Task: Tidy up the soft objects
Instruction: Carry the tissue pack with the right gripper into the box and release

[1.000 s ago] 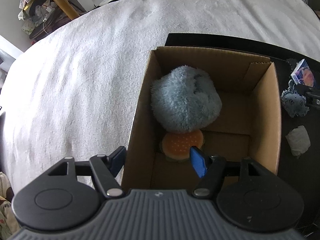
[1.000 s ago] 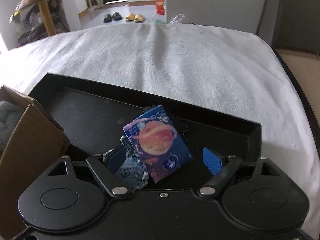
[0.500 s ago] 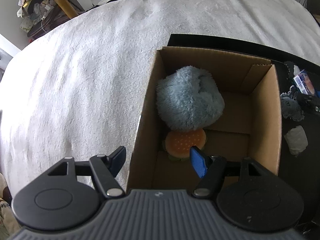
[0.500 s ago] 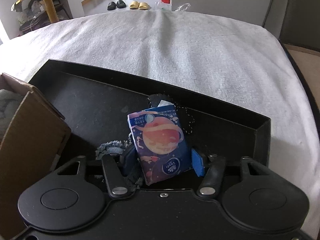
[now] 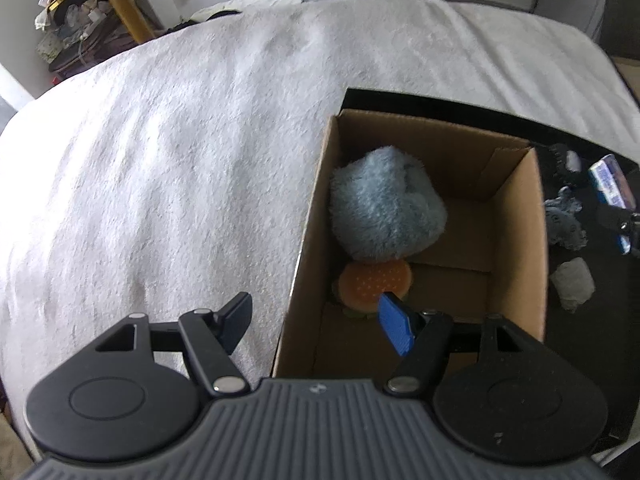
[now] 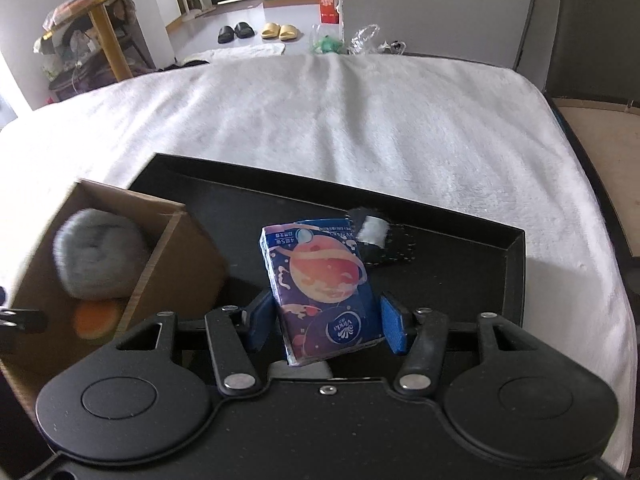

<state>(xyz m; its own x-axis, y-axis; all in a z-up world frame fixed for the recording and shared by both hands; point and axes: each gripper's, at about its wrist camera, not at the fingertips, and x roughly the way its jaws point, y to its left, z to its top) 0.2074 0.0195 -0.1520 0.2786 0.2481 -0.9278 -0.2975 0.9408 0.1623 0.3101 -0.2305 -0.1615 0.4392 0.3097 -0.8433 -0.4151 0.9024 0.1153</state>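
The tissue pack [image 6: 324, 292], a soft packet printed with a planet design, is clamped between the fingers [image 6: 394, 330] of the right gripper [image 6: 325, 326]. It is held upright and lifted clear of the black tray [image 6: 516, 264]. It has not reached the cardboard box [image 6: 188, 268], which stands on the left part of the same tray.

Inside the box, a blue-grey plush [image 5: 384, 208] fills the far left corner. A small burger-shaped toy [image 5: 374, 286] lies just in front of the plush, touching it. The right half of the box floor is bare. Judged from this layout, two soft items are sorted and the tissue pack is the third in progress.

Items left on the tray:
- a black fabric piece with a white patch [image 6: 378, 242], beyond the held pack;
- a grey-blue knitted piece [image 5: 566, 226], beside the right wall of the box;
- a crumpled pale wad [image 5: 572, 282], near the knitted piece.

If all three count as soft objects, roughly half the work remains.

The left gripper [image 5: 316, 320] hovers over the near left wall of the box. Its fingers are spread wide and hold nothing. One finger is outside the box and the other is over the box interior.

The tray rests on a bed covered by a white fleece blanket [image 6: 360, 120]. Slippers [image 6: 280, 32] and a cluttered wooden side table [image 6: 88, 32] are visible on the floor beyond the bed.
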